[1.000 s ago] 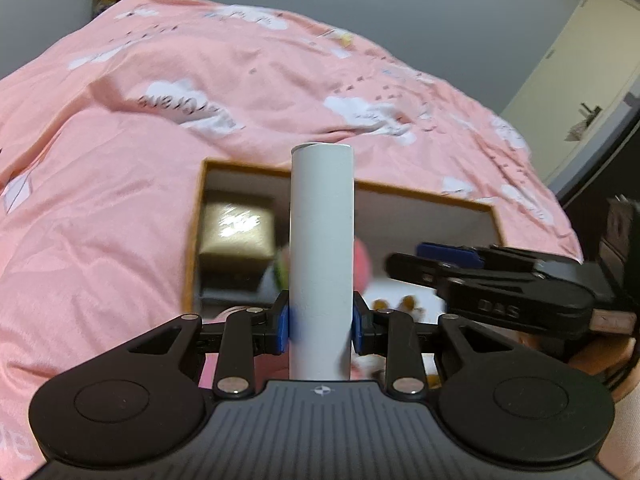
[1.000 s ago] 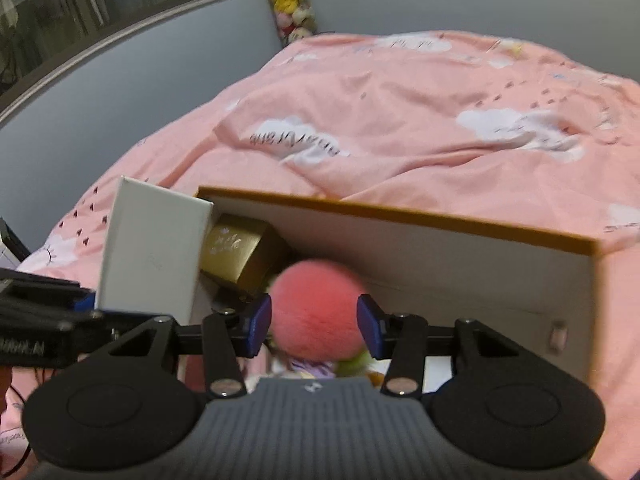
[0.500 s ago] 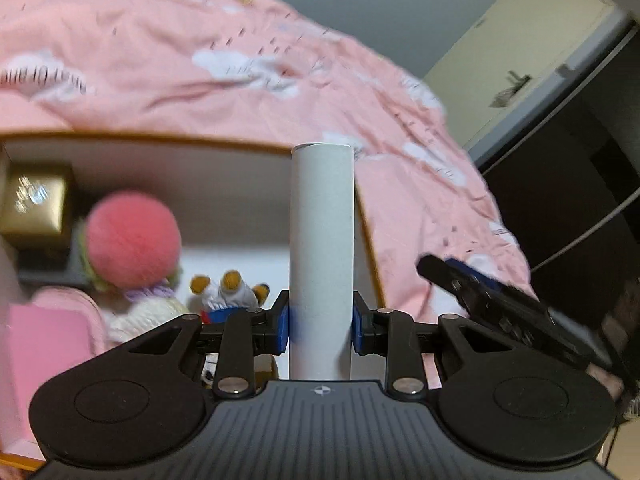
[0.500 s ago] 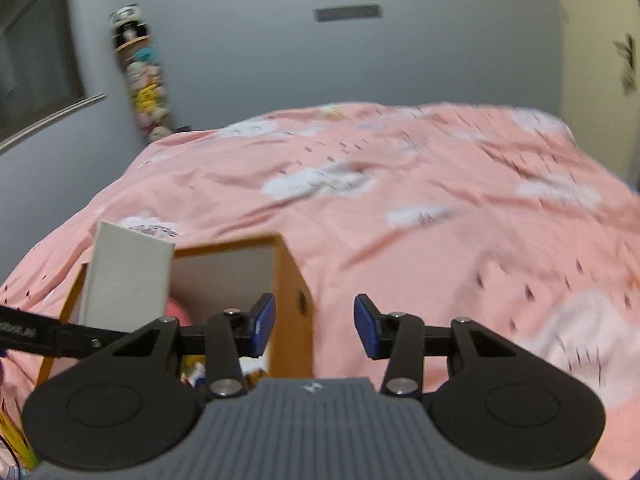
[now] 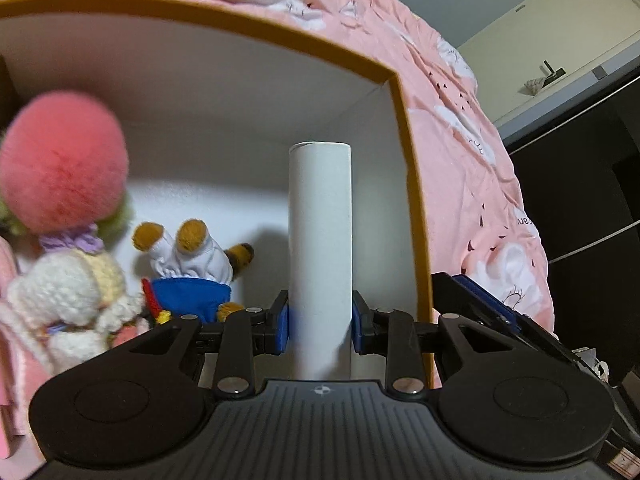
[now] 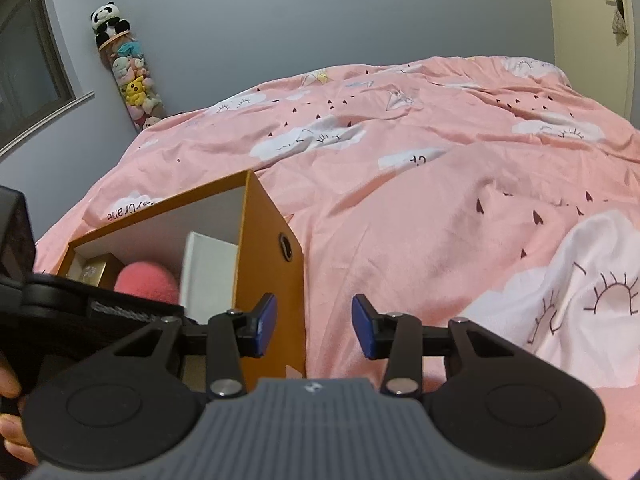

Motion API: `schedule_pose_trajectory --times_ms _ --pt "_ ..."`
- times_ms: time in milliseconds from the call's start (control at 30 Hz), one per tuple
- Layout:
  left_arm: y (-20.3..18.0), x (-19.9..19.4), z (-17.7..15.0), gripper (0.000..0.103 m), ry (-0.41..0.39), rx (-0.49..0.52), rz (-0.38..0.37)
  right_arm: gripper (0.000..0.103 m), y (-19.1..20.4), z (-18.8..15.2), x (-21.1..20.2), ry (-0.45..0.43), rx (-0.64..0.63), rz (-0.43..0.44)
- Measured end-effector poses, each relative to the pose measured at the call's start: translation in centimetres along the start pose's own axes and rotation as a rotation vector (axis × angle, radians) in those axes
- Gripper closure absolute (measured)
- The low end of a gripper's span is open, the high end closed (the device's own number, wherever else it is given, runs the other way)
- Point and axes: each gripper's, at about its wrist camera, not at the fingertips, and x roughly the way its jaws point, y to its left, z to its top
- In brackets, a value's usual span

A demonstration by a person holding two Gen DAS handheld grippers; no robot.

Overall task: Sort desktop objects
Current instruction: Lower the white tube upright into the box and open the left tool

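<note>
Hidden/cut off: bottom end of the white box (image 5: 320, 240) sits behind the gripper body in the left wrist view, so can't tell whether it touches the storage box floor. Pink thing at far left edge cut off, can't ID it. Gold box (image 6: 96, 274) only partly seen past the left gripper's body in the right wrist view. Pink pompom (image 5: 64, 164) blurred.
Left gripper (image 5: 320, 326): closed on the white box, 2 blue pads pressed to its sides near its lower part; box stands upright between them.
White box position: inside the orange storage box (image 5: 412, 200), toward its right wall, near the back right corner; apart from the toys.
Toys: bear in blue and white (image 5: 192, 276) lies upside down, feet up, just left of the white box; cream knit doll (image 5: 68, 292) left of it, under the pompom.
Right gripper (image 6: 313, 330): jaws apart, nothing between them; outside the storage box, just beside its orange outer wall (image 6: 268, 264), over the pink blanket (image 6: 440, 184).
Bkgd: toy column w/ panda (image 6: 108, 20) on top at the grey wall.
</note>
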Motion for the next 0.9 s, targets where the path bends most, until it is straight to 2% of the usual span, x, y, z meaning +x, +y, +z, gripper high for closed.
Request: schedule_pose_trajectory --times_ms 100,300,467,533,700,767,800,900 --pt "0.4 0.6 -0.2 0.07 0.025 -0.003 0.008 0.058 0.0 0.0 0.2 0.001 -0.003 0.005" --pt "0.2 0.6 -0.5 0.07 0.024 0.038 0.031 0.058 0.1 -0.2 0.5 0.006 -0.006 0.007" --pt "-1.0 0.5 -0.9 0.068 0.01 0.103 0.088 0.058 0.3 -0.3 0.2 -0.003 -0.009 0.007" --pt "-1.9 0.9 -1.0 0.063 0.005 0.14 0.1 0.058 0.3 -0.3 0.2 -0.003 -0.012 0.007" --pt "-3.0 0.2 -1.5 0.063 -0.009 0.214 0.138 0.058 0.4 -0.3 0.3 -0.001 -0.016 0.016" --pt "-3.3 0.0 -1.7 0.065 -0.012 0.239 0.155 0.058 0.4 -0.3 0.2 -0.003 -0.017 0.017" --pt "-3.4 -0.2 -1.8 0.069 -0.014 0.243 0.159 0.058 0.4 -0.3 0.2 -0.004 -0.016 0.017" --pt "-3.6 -0.3 -2.0 0.07 -0.021 0.254 0.167 0.058 0.4 -0.3 0.2 -0.004 -0.011 0.015"
